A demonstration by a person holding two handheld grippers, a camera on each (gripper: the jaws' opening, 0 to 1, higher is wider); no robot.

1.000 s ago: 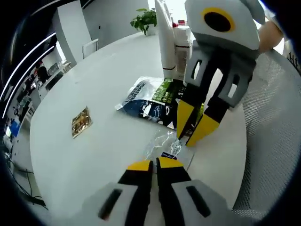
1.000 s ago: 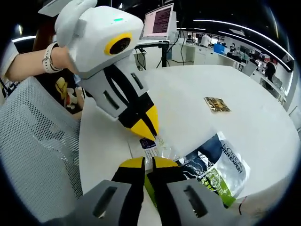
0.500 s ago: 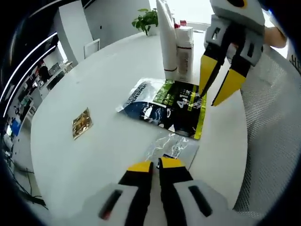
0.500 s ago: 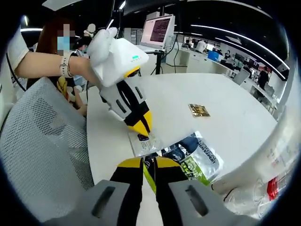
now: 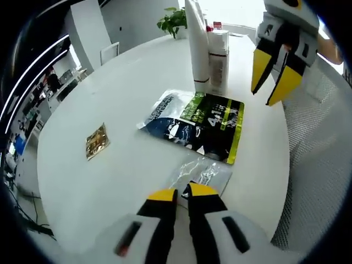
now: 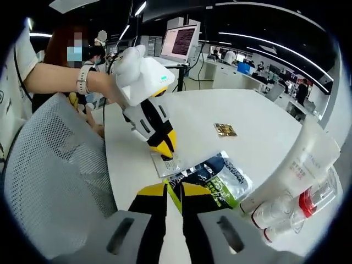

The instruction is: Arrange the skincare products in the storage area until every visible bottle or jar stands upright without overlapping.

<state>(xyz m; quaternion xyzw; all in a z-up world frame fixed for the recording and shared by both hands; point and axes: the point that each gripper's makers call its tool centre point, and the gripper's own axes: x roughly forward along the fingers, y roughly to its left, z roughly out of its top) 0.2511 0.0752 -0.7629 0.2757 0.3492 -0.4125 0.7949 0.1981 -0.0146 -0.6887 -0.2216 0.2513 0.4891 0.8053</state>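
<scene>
Left gripper (image 5: 177,193), nearly closed, pins a clear packet (image 5: 201,174), apparently; right gripper (image 5: 276,74) hovers slightly open; lift gently.

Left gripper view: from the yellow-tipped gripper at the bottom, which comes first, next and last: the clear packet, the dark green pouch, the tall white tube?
1. Clear packet, lying flat just ahead of the left gripper.
2. Dark green pouch, flat at the table's middle.
3. Tall white tube, upright at the far side.
</scene>
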